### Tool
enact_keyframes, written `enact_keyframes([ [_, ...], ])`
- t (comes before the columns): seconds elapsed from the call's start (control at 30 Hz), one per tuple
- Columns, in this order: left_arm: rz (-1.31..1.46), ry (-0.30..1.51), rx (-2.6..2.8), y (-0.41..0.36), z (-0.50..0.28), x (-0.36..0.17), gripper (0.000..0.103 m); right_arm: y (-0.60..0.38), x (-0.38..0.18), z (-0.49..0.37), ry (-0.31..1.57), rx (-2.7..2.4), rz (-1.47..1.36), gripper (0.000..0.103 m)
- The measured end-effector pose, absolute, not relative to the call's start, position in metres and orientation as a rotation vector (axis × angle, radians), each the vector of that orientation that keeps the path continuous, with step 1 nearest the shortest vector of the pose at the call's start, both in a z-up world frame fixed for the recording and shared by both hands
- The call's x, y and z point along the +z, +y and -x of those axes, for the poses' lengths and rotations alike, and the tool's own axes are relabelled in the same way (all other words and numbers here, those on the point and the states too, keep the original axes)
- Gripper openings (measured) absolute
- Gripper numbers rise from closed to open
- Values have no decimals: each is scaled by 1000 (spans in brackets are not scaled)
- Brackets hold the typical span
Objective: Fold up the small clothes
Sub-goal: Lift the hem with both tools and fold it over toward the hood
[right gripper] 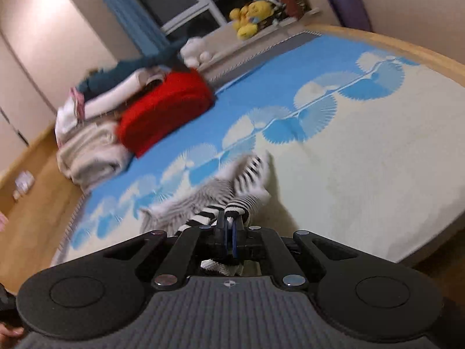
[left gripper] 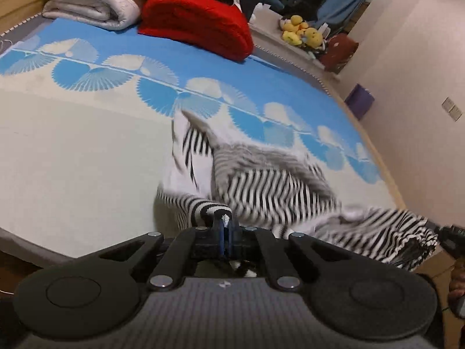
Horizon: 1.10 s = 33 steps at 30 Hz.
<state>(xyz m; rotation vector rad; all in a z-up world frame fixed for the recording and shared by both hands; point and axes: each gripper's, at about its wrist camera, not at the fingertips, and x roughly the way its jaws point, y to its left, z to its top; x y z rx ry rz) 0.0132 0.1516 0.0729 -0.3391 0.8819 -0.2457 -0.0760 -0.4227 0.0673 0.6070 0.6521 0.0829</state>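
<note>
A black-and-white striped garment (left gripper: pixel 261 186) is hanging above a bed (left gripper: pixel 72 160), pinched at two places by a pair of hand-held grippers. The left gripper (left gripper: pixel 223 218) is clamping a rolled striped edge of the cloth, its jaws pressed together with a tuft of white fabric showing between them, and the rest of the garment is trailing away from it in blurred folds toward the blue part of the bedspread. Off to the right in the left wrist view, the far end of the striped fabric is bunching up against the dark shape of the right gripper (left gripper: pixel 449 240) at the frame's edge. Seen from its own camera, the right gripper (right gripper: pixel 229 221) is likewise closed tight on a striped hem, with more of the cloth (right gripper: pixel 215 192) drooping and blurring just beyond its tips. The garment is sitting over the pale cream area of the bedspread, near the band of blue fan-shaped motifs (left gripper: pixel 96 69) that is running across the cover. Well apart from the garment, at the head of the bed, a red cushion (left gripper: pixel 197 23) is lying beside a stack of folded white bedding (left gripper: pixel 93 0). Yellow plush toys (left gripper: pixel 302 32) are sitting on a ledge past the bed, near a blue curtain (right gripper: pixel 128 17) and a dark window (right gripper: pixel 186 3).
</note>
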Motion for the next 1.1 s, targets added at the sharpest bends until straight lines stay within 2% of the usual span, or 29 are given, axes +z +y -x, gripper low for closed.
enact_keyframes([
  [0.17, 352, 917, -243, 141, -72, 63, 2, -430, 52, 33, 737, -12, -586, 2],
  [0.4, 420, 990, -112, 151, -224, 7, 3, -439, 3, -123, 841, -46, -563, 2],
  [0.47, 509, 1000, -50, 160, -255, -21, 11, -440, -16, -170, 839, -37, -566, 6],
  [0.5, 543, 1016, -37, 164, -262, -33, 19, -441, -27, -184, 851, -55, -578, 9],
  [0.53, 575, 1044, -28, 168, -265, -43, 20, -443, -40, -197, 869, -112, -584, 13],
  [0.6, 615, 1032, -4, 177, -264, -42, 21, -445, -50, -200, 865, -167, -553, 16],
  [0.63, 619, 983, -22, 181, -260, -34, 31, -445, -54, -196, 864, -156, -539, 16],
  [0.67, 604, 940, -39, 182, -255, -27, 35, -445, -53, -193, 869, -147, -539, 16],
  [0.73, 525, 912, -75, 177, -251, -21, 43, -447, -46, -184, 797, -104, -529, 19],
  [0.8, 412, 940, -112, 164, -252, -27, 45, -440, -45, -180, 758, -61, -438, 33],
  [0.83, 332, 958, -107, 155, -252, -32, 45, -434, -49, -180, 761, -41, -383, 35],
  [0.97, -5, 976, -96, 113, -251, -49, 47, -407, -69, -185, 825, 52, -150, 36],
  [1.03, -128, 940, -90, 95, -247, -53, 60, -392, -74, -188, 815, 65, -44, 43],
  [1.1, -198, 927, -103, 80, -247, -60, 66, -378, -77, -194, 802, 98, 14, 51],
])
